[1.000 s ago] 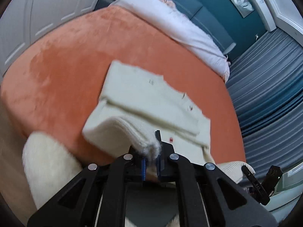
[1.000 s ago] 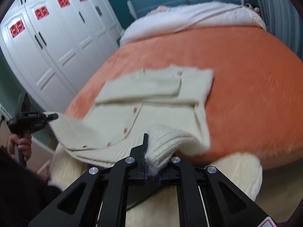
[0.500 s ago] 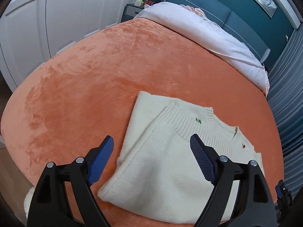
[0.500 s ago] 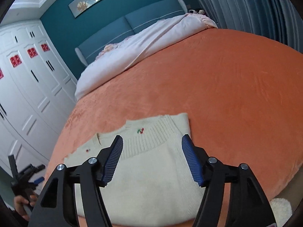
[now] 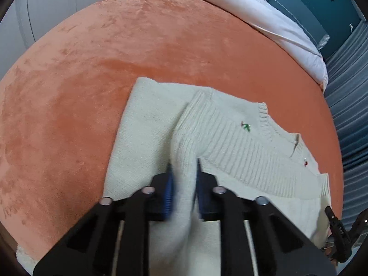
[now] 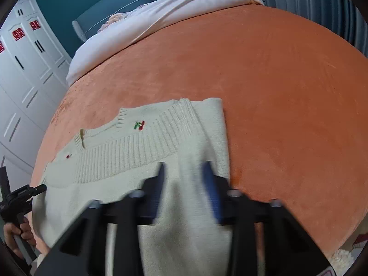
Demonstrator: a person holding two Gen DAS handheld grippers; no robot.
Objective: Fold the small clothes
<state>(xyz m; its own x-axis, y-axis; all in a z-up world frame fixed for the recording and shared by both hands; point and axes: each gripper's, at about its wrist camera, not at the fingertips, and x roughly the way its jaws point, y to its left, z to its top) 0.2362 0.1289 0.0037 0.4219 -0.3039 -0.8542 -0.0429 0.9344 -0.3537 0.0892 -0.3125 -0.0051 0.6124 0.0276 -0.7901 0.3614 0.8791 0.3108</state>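
A cream knitted sweater (image 5: 230,142) with a cherry motif lies folded near the front edge of the orange bed cover (image 5: 115,46). My left gripper (image 5: 184,163) is shut on a pinched-up fold of the knit at the sweater's left side. In the right wrist view the same sweater (image 6: 128,151) lies on the cover (image 6: 276,92), and my right gripper (image 6: 184,165) is closing, with a ridge of the sweater's right side filling the gap between its blurred fingers. Both grippers point steeply down at the garment.
A white duvet (image 6: 161,18) is bunched at the bed's head against a teal headboard. White wardrobe doors (image 6: 23,69) stand to the left, grey curtains (image 5: 349,92) to the right. A hand (image 6: 13,234) holds the other gripper's handle. A fluffy rug (image 5: 23,255) lies below the bed's edge.
Both grippers let go of the folded-over hem, opened wide over the sweater, then came down and closed on its left and right sides. The sweater now lies folded.
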